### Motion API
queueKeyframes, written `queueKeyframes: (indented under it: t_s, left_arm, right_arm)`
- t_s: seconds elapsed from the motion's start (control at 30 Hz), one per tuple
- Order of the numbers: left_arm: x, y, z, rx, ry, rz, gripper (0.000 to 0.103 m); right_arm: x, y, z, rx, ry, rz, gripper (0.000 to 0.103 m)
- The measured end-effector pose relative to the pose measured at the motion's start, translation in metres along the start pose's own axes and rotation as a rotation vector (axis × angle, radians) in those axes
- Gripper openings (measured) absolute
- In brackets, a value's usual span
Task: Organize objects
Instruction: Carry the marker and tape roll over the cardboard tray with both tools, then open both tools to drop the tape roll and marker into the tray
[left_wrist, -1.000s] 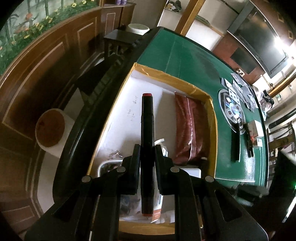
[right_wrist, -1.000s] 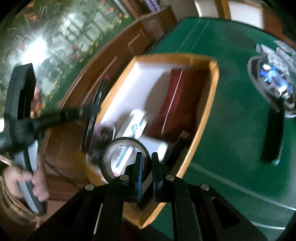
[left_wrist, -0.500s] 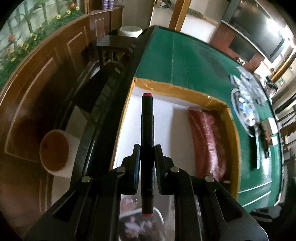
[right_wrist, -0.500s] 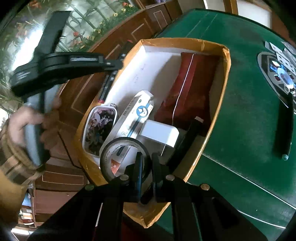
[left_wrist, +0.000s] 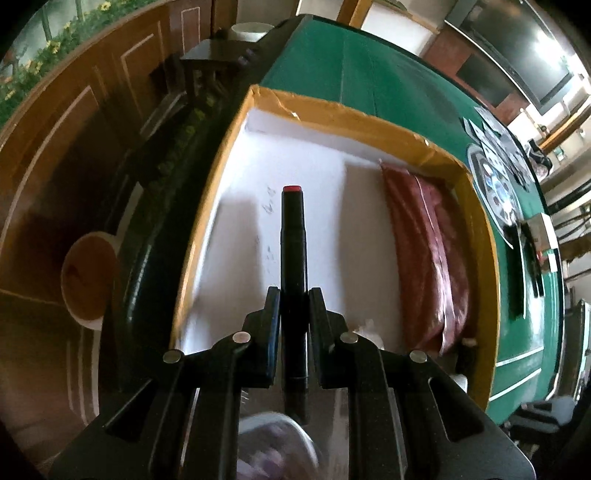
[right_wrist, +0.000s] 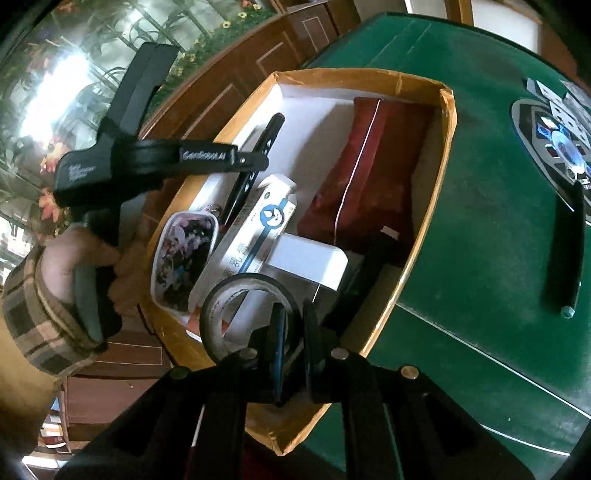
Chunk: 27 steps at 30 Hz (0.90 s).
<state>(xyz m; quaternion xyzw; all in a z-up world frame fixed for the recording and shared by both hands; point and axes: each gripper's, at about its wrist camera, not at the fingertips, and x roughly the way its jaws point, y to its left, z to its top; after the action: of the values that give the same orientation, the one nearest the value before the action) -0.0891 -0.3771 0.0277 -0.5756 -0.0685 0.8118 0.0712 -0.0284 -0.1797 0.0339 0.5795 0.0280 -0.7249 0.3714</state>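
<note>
My left gripper (left_wrist: 293, 295) is shut on a black marker (left_wrist: 293, 243) with a red end, held over the white floor of the yellow-rimmed cardboard box (left_wrist: 369, 122). In the right wrist view the left gripper (right_wrist: 255, 164) and marker (right_wrist: 258, 155) hang low inside the box (right_wrist: 448, 122), near its left wall. My right gripper (right_wrist: 293, 317) is shut on a black tape roll (right_wrist: 240, 299), above the box's near end. A dark red pouch (right_wrist: 369, 173) lies along the box's right side.
The box also holds a patterned tin (right_wrist: 183, 258), a white-blue carton (right_wrist: 258, 229), a white block (right_wrist: 306, 262) and a black bar (right_wrist: 365, 273). On the green table (right_wrist: 498, 258) lie a black stick (right_wrist: 569, 251) and a round panel (right_wrist: 557, 147). A wooden wall is on the left.
My left gripper has moved the marker from over the box's left rim to inside the box, lower over its white floor. The right gripper with the tape has held roughly steady.
</note>
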Motion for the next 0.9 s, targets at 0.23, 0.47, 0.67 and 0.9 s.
queueKeyframes:
  t_s: [0.23,0.47,0.67,0.9]
  left_arm:
    - [0.001,-0.015,-0.019,0.067,0.046,-0.039,0.015]
    - [0.001,-0.022,-0.02,0.083,0.054,-0.036,0.015]
    - [0.004,-0.022,-0.019,0.072,0.054,-0.022,0.015]
    - [0.001,-0.023,-0.019,0.074,0.048,0.002,0.015]
  right_arm:
    - [0.005,-0.001,0.002,-0.002,0.003,-0.012,0.007]
    - [0.006,0.006,0.001,-0.052,0.001,-0.05,0.007]
    - [0.01,0.015,-0.004,-0.108,0.02,-0.088,0.007]
    - [0.01,0.015,-0.002,-0.152,0.001,-0.165,0.007]
